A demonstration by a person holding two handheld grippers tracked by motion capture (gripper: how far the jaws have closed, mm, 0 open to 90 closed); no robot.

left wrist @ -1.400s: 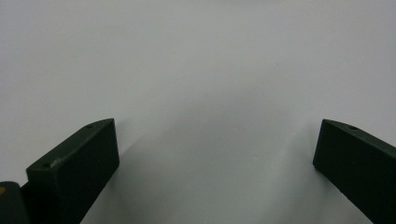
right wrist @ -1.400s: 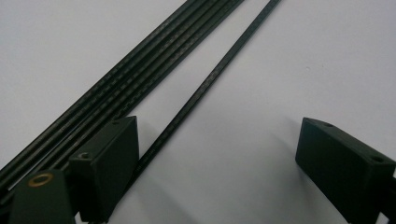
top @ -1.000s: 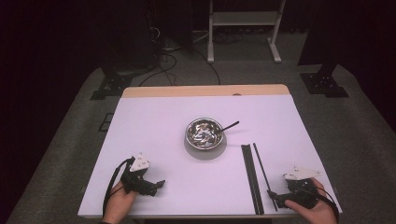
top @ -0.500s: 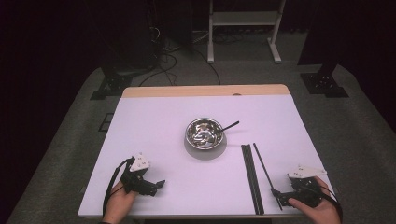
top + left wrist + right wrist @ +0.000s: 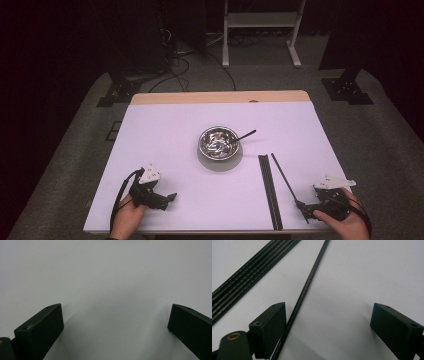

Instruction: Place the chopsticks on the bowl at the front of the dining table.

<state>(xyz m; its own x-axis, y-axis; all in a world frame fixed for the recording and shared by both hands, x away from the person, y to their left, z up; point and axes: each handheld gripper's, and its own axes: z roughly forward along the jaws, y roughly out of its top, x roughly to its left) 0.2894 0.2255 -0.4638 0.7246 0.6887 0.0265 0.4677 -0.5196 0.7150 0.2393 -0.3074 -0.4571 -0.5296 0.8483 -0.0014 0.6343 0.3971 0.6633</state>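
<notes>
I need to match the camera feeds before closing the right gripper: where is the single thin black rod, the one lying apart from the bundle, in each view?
High view: the single thin black rod runs diagonally at lower right, its near end by the right gripper.
Left gripper view: bare white table; no rod.
Right gripper view: the rod runs from top centre down beside the left-hand jaw, between the open jaws.
Shared landmark: the bundle of black rods beside it.

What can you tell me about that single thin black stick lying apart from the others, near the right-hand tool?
The single thin black stick is long, straight, matte and faintly ridged. It lies flat on the white table, angled away from the bundle of black sticks beside it. Its near end runs between the right gripper's open jaws, close against one of them, not clamped.
</notes>
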